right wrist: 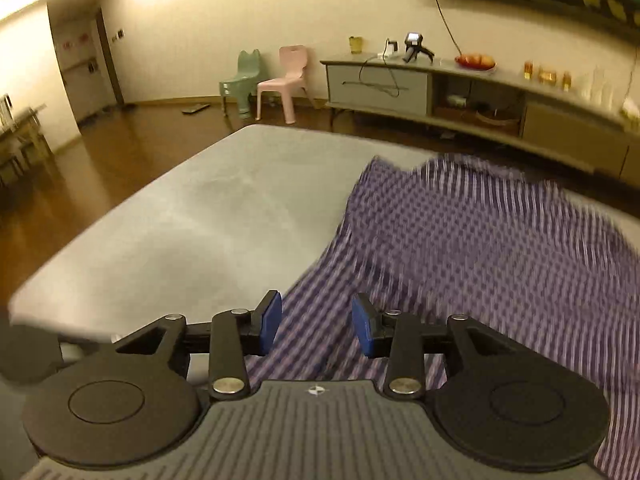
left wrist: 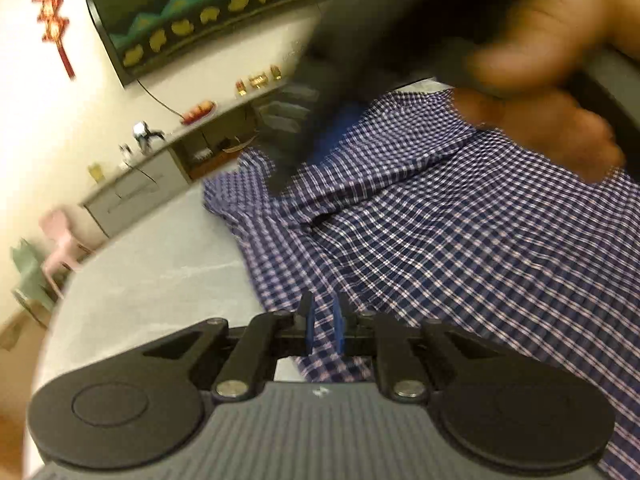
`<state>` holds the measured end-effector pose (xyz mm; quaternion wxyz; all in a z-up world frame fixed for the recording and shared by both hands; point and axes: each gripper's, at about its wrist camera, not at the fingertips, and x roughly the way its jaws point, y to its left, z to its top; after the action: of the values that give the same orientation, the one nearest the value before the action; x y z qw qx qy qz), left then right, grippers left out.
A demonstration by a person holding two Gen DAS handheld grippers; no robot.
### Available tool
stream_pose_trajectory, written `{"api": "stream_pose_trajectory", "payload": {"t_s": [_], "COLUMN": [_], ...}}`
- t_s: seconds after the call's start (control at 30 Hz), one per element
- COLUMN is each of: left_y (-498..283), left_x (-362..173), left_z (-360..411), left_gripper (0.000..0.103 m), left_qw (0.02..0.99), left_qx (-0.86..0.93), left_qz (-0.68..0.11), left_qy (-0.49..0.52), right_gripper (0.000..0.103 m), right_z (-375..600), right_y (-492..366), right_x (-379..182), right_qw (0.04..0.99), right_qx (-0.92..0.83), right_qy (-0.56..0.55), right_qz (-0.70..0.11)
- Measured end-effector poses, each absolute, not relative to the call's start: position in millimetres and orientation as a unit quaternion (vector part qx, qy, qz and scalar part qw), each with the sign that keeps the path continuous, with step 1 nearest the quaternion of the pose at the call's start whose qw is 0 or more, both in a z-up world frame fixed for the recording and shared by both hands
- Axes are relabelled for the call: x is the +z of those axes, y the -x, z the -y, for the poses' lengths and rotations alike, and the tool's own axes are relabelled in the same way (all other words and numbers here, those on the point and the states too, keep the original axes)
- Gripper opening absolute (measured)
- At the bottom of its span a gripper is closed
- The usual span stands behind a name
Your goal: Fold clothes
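Only left wrist view shows fingers [left wrist: 323, 326] pinching shirt [left wrist: 460, 240].

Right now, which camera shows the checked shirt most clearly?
The left wrist view: the checked shirt is sharp there, its pattern crisp, pinched in the left gripper. The right wrist view shows it motion-blurred.
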<state>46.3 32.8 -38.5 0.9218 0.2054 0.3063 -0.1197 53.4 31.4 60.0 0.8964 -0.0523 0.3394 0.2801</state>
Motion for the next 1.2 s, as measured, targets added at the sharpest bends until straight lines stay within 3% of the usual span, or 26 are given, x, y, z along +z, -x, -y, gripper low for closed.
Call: {"api": "stream_pose_trajectory", "payload": {"t_s": [0.23,0.53,0.8,0.9,0.97,1.03,1.2], "left_y": [-61,-61,-60,-53,-48,-43,-44], "left_x": [-58,-57,-58,-53,-47,-42,-53], "left_z": [-54,-84,-81,-83,-85,-86,-73], "left_gripper": [0.01,0.009,0.012,0.014,0.014,0.014,0.015], "left_qw": [0.914,0.916,0.919,0.923,0.926,0.93,0.915], "left_qx": [-0.151,-0.159,-0.13,-0.127,-0.125,-0.124,-0.126], "left_qz": [-0.332,-0.343,-0.346,-0.339,-0.33,-0.321,-0.355], "left_qy": [-0.179,-0.134,-0.137,-0.133,-0.133,-0.132,-0.144], "right_gripper": [0.041,0.04,0.04,0.054,0.077,0.088,0.09], "right_z": [-97,-129,-6,46,81,116,246], "right_y": [-198,-336,-292,-270,-255,-241,-175], "right_x": [-8,-40,7,27,40,54,23], "right_qw": [0.895,0.905,0.928,0.935,0.94,0.944,0.934], "right_qx": [0.212,0.178,0.121,0.099,0.084,0.069,-0.05], "right_qy": [0.116,0.065,0.024,0.007,-0.004,-0.016,-0.023], "right_qz": [-0.375,-0.38,-0.351,-0.339,-0.332,-0.323,-0.352]}}
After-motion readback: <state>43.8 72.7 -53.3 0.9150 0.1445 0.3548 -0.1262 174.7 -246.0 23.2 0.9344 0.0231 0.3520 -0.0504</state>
